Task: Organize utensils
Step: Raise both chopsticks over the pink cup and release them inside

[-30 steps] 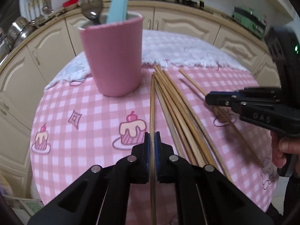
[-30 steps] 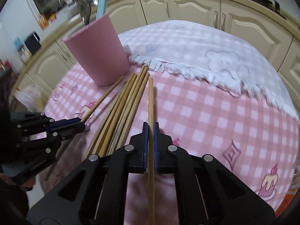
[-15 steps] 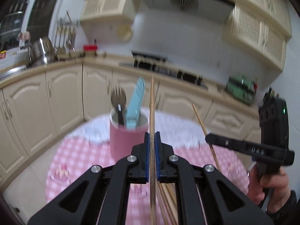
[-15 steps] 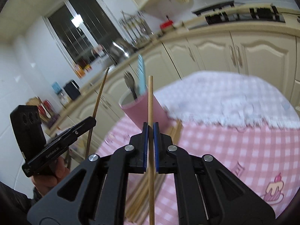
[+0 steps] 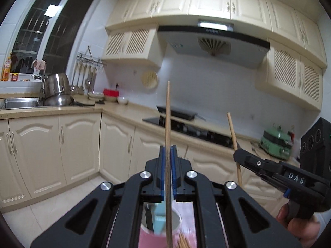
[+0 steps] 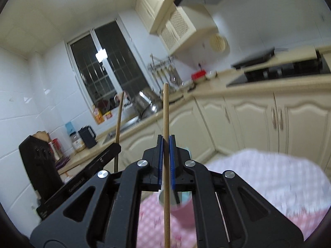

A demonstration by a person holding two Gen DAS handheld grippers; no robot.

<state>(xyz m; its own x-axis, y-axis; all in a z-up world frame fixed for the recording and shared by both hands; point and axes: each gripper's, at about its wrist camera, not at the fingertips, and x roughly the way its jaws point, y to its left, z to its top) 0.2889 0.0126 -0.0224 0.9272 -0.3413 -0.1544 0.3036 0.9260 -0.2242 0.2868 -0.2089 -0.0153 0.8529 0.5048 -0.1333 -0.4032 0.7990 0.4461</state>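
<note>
My left gripper [image 5: 168, 152] is shut on a bamboo chopstick [image 5: 168, 113] that runs forward between its blue pads. Below it, at the view's bottom edge, stands the pink cup [image 5: 149, 236] with a light blue utensil [image 5: 158, 215] in it. Several loose chopsticks [image 5: 183, 241] lie beside the cup. My right gripper [image 6: 166, 140] is shut on a second chopstick [image 6: 166, 111], above the pink cup [image 6: 184, 211]. Each gripper shows in the other's view: the right gripper [image 5: 238, 157] with its chopstick [image 5: 232, 132], the left gripper [image 6: 115, 146] with its chopstick [image 6: 119, 113].
The round table carries a pink checked cloth [image 6: 149, 217] and a white cloth [image 6: 258, 175]. Cream cabinets [image 5: 51, 148], a counter with steel pots [image 5: 56, 92], a stove [image 5: 186, 124] and a range hood [image 5: 213, 39] ring the room. A hand [image 5: 298, 225] grips the right tool.
Both grippers have risen from the table and tilted up toward level, each carrying its chopstick. The cup has dropped to the bottom of both views; the kitchen walls fill them now.
</note>
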